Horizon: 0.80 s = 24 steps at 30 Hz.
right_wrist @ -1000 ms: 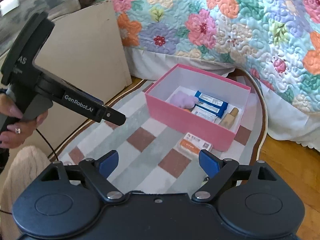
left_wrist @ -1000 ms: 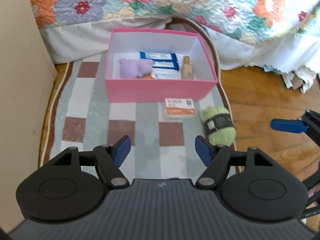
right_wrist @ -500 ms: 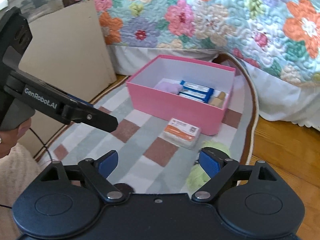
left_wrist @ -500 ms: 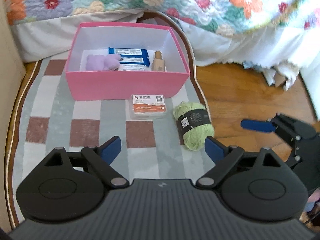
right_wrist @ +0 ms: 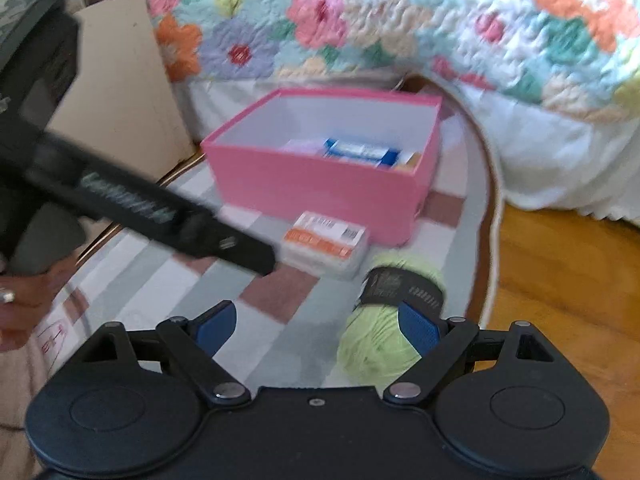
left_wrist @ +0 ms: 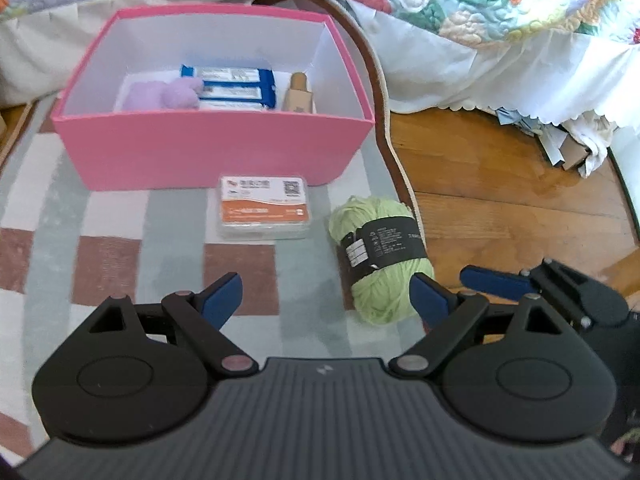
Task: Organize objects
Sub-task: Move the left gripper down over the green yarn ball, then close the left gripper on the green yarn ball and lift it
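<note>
I hold both grippers over the checked rug [left_wrist: 120, 264]. The left gripper [left_wrist: 326, 298] has its fingers spread wide with nothing between them. The right gripper [right_wrist: 316, 326] is likewise released; its right finger stands in front of the green yarn ball [right_wrist: 384, 332], contact not discernible. The yarn lies at the rug's edge, just beside the orange-labelled clear case [left_wrist: 264, 206], which rests against the front wall of the pink box [left_wrist: 212, 152].
</note>
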{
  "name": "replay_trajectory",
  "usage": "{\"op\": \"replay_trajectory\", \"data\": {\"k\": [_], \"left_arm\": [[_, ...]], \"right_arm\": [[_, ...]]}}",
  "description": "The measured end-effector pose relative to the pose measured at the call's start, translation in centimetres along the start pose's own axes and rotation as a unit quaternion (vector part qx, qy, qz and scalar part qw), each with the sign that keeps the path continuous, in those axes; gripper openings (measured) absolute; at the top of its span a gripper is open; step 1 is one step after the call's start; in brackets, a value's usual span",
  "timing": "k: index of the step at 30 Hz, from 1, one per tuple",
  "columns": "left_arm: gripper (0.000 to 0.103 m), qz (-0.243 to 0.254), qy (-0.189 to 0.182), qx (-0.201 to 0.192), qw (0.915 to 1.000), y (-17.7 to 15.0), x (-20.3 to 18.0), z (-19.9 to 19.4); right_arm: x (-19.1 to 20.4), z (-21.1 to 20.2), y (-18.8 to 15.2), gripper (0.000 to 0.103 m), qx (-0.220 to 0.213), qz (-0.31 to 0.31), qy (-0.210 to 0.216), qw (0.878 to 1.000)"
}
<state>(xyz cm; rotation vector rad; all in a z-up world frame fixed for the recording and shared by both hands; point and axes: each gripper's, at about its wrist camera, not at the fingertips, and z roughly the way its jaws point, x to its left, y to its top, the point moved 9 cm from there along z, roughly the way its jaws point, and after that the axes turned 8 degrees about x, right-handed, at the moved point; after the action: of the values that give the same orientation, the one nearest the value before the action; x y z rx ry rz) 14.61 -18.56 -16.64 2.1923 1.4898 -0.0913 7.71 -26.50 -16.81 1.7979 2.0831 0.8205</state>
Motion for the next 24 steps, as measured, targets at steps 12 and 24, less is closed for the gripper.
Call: {"op": "replay_trajectory", "data": {"k": [12, 24], "left_arm": [[0.089, -0.045, -0.032, 0.015, 0.9984, 0.6, -0.6, 6.4], [0.068, -0.063, -0.101, 0.015, 0.9928, 0.2, -2.0, 9.5]], "right_arm": [[-3.1, 4.1, -1.8, 0.091, 0.005, 0.027, -0.038, 0.999], [-5.2, 7.1, -3.2, 0.091, 0.021, 0.001, -0.075, 0.997]]}}
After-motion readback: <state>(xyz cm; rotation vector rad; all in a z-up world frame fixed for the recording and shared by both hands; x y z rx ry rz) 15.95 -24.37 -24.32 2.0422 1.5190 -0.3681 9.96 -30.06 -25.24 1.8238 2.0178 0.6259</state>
